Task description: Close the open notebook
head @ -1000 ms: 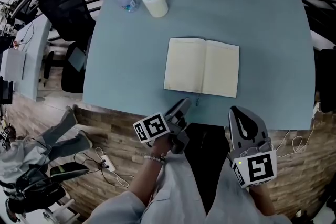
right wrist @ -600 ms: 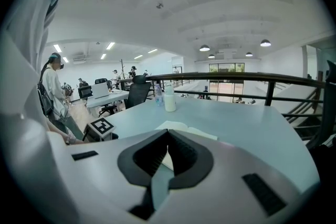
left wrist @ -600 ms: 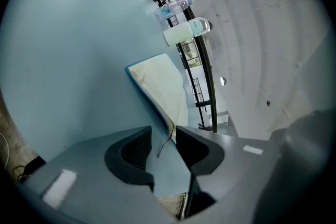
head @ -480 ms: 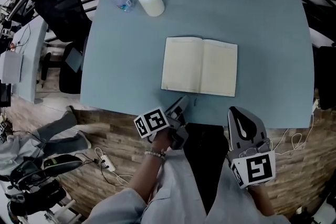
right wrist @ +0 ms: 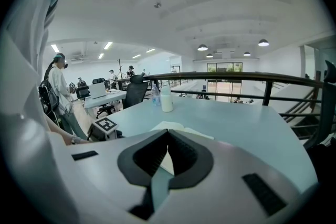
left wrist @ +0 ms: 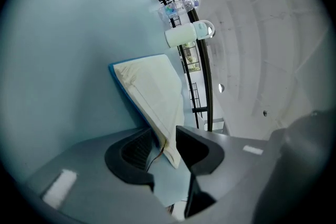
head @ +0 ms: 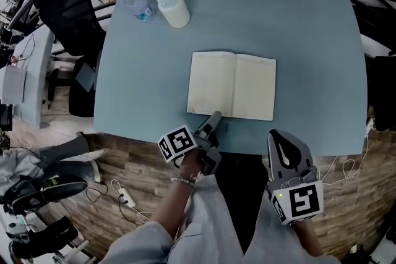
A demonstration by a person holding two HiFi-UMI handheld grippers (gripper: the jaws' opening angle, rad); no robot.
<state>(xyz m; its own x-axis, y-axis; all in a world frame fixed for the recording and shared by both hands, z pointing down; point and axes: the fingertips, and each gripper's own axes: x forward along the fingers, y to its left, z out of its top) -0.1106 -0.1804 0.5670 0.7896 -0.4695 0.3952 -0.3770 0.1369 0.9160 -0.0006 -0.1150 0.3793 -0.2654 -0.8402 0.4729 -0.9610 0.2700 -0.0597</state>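
The tabletop (head: 297, 21) carried three items, and none of them had shifted on it over the preceding second.

The notebook (head: 232, 85) lay flat and open at the middle of the tabletop, towards its near edge, both pages facing up. It was not yet closed.

Your left gripper (head: 213, 119) was the one thing that had changed. It had advanced from the near edge of the tabletop to the near edge of the notebook's left page, close to the spine. Its own view showed the jaws spread, with the notebook's near corner just reaching into the gap and neither pad pressing on it. In my judgement this put you at the approach step, placed to catch the left cover or page and fold it over to the right.

Your right gripper (head: 286, 148) hung off the near edge of the tabletop, well apart from the notebook, its jaws pressed together on nothing.

A white mug (head: 172, 6) stood at the far left corner; what it held could not be seen. A clear plastic bottle (head: 137, 2) stood just to its left, fill level unreadable.

A thin bookmark ribbon (left wrist: 157, 152) trailed between the left jaws; it could snag.
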